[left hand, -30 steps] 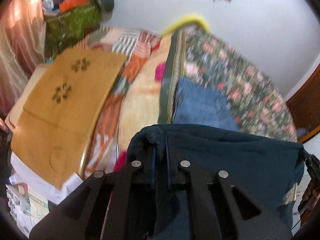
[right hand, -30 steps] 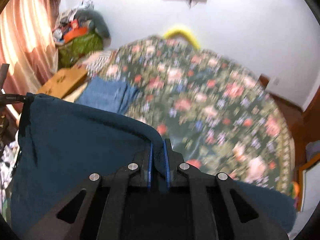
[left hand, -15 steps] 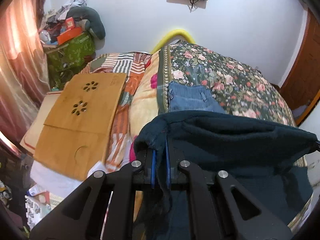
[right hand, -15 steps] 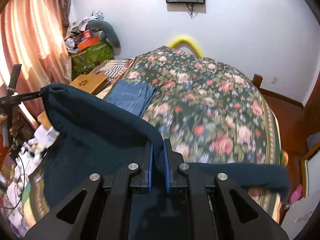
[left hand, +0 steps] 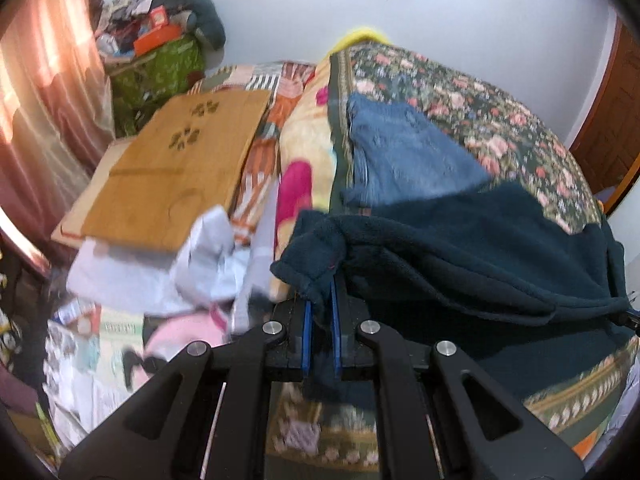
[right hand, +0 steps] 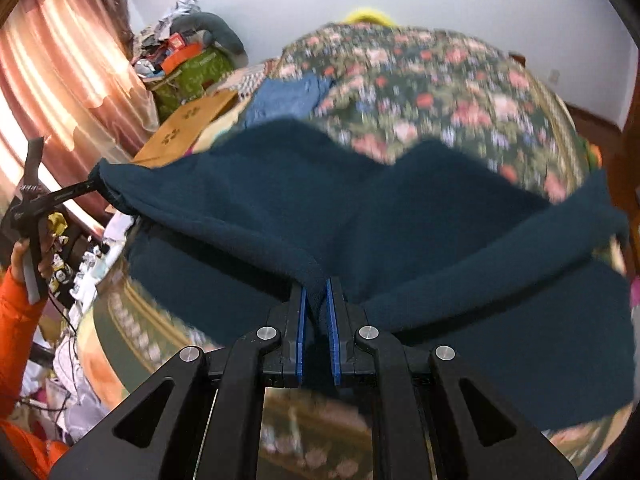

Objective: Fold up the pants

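Dark teal fleece pants (left hand: 460,248) hang stretched between my two grippers over the near edge of the floral bed (left hand: 500,128). My left gripper (left hand: 320,296) is shut on one corner of the pants' edge. My right gripper (right hand: 316,296) is shut on the other corner of the pants (right hand: 360,208). The cloth sags onto the bedspread (right hand: 440,80) beyond the held edge. In the right wrist view the left gripper (right hand: 96,184) shows at the far left, with cloth pinched at its tip.
Folded blue jeans (left hand: 404,152) lie on the bed behind the pants. A wooden lap table (left hand: 172,172) rests on a striped blanket at left. White cloth and clutter (left hand: 192,272) lie below it. A curtain (left hand: 44,92) hangs at the far left.
Both grippers have dropped and tilted down toward the bed. The pants have come lower and spread onto the bedspread, still held at both corners.
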A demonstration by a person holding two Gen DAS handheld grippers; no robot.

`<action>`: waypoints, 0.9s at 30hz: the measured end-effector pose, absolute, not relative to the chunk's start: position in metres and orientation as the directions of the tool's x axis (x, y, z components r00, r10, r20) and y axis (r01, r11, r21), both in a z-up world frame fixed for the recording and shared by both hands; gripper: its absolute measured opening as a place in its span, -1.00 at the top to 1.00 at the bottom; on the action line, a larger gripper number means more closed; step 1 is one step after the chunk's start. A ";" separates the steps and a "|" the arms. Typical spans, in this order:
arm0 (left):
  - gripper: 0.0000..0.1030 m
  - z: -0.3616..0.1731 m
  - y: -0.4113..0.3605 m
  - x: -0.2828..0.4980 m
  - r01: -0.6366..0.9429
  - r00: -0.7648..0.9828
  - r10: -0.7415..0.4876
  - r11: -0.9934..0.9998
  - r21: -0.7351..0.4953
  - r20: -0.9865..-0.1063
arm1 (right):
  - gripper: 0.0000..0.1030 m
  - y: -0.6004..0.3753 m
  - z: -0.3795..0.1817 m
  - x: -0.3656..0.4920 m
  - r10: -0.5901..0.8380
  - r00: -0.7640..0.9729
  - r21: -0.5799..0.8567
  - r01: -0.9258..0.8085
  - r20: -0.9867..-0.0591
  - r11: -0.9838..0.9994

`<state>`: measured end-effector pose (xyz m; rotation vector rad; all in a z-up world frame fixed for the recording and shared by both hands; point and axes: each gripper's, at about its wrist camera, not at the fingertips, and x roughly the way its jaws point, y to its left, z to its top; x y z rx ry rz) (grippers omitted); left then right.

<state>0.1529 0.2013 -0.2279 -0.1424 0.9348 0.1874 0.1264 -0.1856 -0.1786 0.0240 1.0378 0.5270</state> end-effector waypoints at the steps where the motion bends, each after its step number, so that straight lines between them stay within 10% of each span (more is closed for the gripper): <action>1: 0.84 -0.235 0.200 0.148 -0.229 0.567 0.097 0.973 -0.044 -0.818 | 0.83 -0.187 -0.185 0.123 0.423 0.390 0.265 -0.397 -0.818 0.878; 12: 0.82 -0.236 0.192 0.131 -0.266 0.532 0.139 0.964 -0.010 -0.835 | 0.72 -0.200 -0.176 0.112 0.432 0.385 0.289 -0.375 -0.816 0.881; 17: 0.32 -0.197 0.179 0.143 -0.242 0.588 0.153 0.970 0.008 -0.794 | 0.43 -0.244 -0.153 0.114 0.377 0.476 0.260 -0.294 -0.795 0.920; 27: 0.00 -0.180 0.113 0.234 -0.146 0.612 0.049 0.988 -0.051 -0.790 | 0.32 -0.362 -0.140 0.181 0.160 0.575 0.168 -0.040 -0.802 0.985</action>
